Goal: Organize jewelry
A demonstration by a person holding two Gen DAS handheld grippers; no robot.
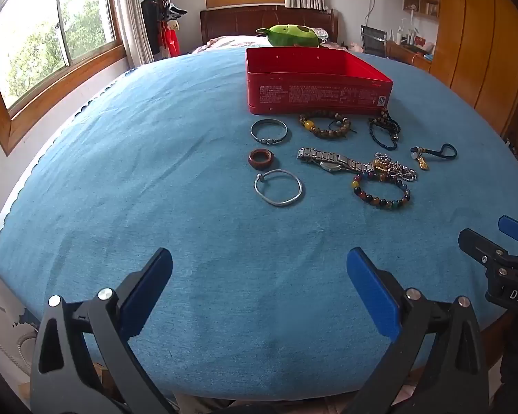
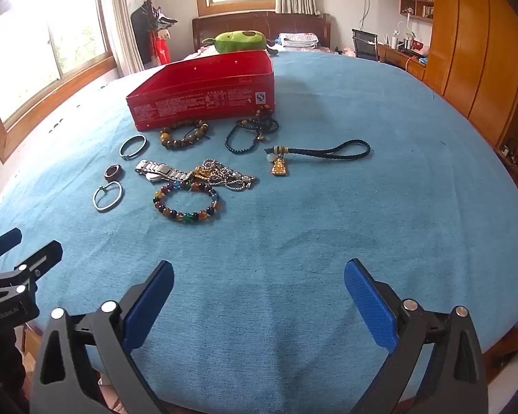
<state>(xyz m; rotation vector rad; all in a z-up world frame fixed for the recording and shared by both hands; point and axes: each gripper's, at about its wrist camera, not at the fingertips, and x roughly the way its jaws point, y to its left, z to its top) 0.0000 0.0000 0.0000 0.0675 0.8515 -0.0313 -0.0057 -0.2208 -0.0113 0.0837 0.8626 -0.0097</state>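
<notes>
An open red tin box (image 1: 314, 93) (image 2: 203, 103) stands on the blue tablecloth. Jewelry lies in front of it: two silver bangles (image 1: 278, 191) (image 2: 107, 196), a brown ring (image 1: 261, 158) (image 2: 114, 171), a steel watch (image 1: 331, 161) (image 2: 159, 169), a multicolour bead bracelet (image 1: 381, 189) (image 2: 187, 201), a brown bead bracelet (image 1: 324, 124) (image 2: 184, 133), dark cord bracelets (image 1: 385, 129) (image 2: 252, 134), a silver chain (image 2: 229, 174) and a gold pendant on a blue strap (image 1: 431, 153) (image 2: 314, 153). My left gripper (image 1: 259, 276) and right gripper (image 2: 259, 283) are open and empty, near the table's front edge.
The blue tablecloth (image 1: 155, 172) (image 2: 362, 207) covers a round table. A green plush toy (image 1: 290, 36) (image 2: 240, 41) lies on a bed behind the box. Wooden wardrobes (image 2: 473, 51) stand at the right, windows at the left.
</notes>
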